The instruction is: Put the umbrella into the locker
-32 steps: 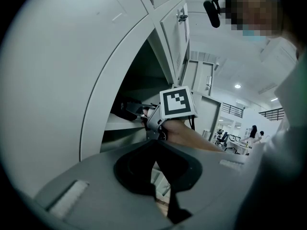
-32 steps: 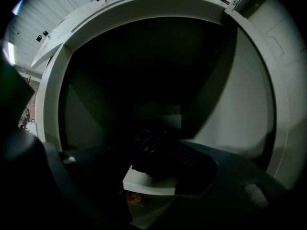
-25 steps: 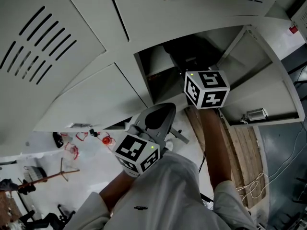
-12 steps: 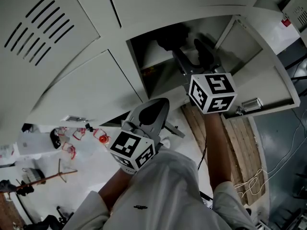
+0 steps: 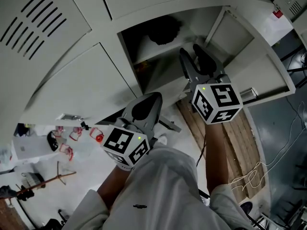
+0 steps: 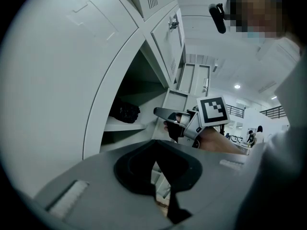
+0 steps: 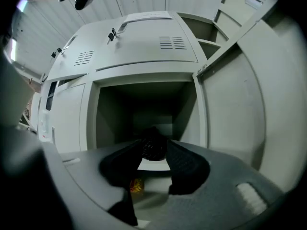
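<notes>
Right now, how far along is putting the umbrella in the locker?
Done: the umbrella lies on the shelf inside the locker. In hand: nothing; the right gripper, outside the opening, has just been closing its jaws with nothing between them. Remaining: possibly shutting the open door.

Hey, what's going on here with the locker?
A person is working with a pair of tongs in each hand. A dark umbrella lies on the shelf inside the open locker. The right tongs hover just outside the opening, empty, their jaws apart but just now closing. The left tongs hang lower, shut and holding nothing.
</notes>
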